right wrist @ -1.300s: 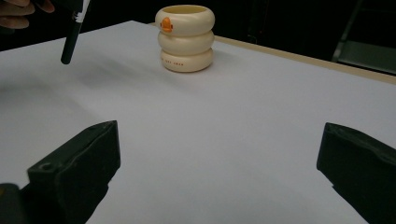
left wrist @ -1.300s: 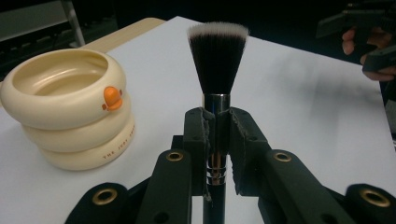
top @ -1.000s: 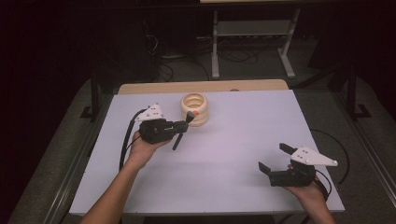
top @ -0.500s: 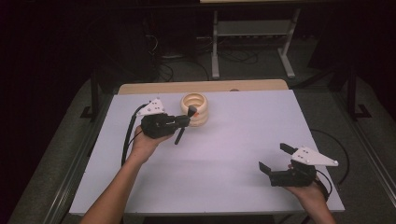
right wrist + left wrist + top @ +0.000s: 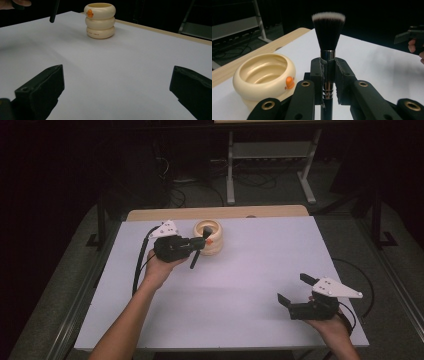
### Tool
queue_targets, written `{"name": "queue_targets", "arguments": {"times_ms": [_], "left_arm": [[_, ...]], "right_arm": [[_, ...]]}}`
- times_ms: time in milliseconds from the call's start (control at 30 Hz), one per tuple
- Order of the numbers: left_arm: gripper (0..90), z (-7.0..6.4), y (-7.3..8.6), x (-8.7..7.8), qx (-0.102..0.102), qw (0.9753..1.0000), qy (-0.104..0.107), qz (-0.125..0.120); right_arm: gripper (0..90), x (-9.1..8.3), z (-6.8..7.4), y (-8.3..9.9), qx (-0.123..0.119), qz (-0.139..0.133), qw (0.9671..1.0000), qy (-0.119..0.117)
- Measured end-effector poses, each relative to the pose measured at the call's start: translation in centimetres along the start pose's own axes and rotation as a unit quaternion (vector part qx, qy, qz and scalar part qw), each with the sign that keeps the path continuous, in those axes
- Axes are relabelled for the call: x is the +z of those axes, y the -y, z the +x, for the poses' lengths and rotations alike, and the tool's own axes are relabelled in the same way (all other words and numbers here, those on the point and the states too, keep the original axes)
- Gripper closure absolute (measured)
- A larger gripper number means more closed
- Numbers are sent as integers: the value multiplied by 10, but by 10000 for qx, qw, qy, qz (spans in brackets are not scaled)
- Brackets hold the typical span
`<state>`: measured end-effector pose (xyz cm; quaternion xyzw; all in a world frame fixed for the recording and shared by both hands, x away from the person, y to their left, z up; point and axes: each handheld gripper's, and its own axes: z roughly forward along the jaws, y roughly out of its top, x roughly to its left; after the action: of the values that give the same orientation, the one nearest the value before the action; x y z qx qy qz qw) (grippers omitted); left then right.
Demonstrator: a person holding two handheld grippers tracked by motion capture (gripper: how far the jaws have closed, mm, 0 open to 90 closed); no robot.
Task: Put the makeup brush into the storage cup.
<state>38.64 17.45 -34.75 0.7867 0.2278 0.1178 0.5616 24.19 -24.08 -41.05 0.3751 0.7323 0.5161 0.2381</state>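
A cream, ribbed pot (image 5: pixel 216 245) with a small orange beak stands at the back left of the white table (image 5: pixel 260 265). My left gripper (image 5: pixel 198 245) is shut on the handle of a black makeup brush (image 5: pixel 194 259); its bristle end lies against the pot's near-left side. In the left gripper view the brush (image 5: pixel 328 32) stands upright between the jaws, its white-tipped bristles on top, and the pot (image 5: pixel 265 72) sits just left of it. My right gripper (image 5: pixel 292 288) rests open near the front right edge. It faces the pot (image 5: pixel 100 21) from afar, nothing between its jaws.
A wooden strip (image 5: pixel 260 212) borders the table's far edge. Behind it on the dark floor are a metal stand (image 5: pixel 270 160) and cables. A black cable (image 5: pixel 139 265) trails from the left gripper along the forearm.
My left gripper has carried the brush a little farther back and right, bringing the bristle end up to the pot. The right gripper has stayed put.
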Motion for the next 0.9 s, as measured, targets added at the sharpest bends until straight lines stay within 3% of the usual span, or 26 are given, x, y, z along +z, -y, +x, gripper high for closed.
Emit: {"name": "queue_targets", "arguments": {"times_ms": [600,900], "left_arm": [[779,11,-14,10,39,9999,-1,-162],[779,20,-18,15,13,9993,1,-370]], "right_arm": [[0,-1,0,0,12,1,10000,-7],[0,-1,0,0,13,-6,10000,-15]]}}
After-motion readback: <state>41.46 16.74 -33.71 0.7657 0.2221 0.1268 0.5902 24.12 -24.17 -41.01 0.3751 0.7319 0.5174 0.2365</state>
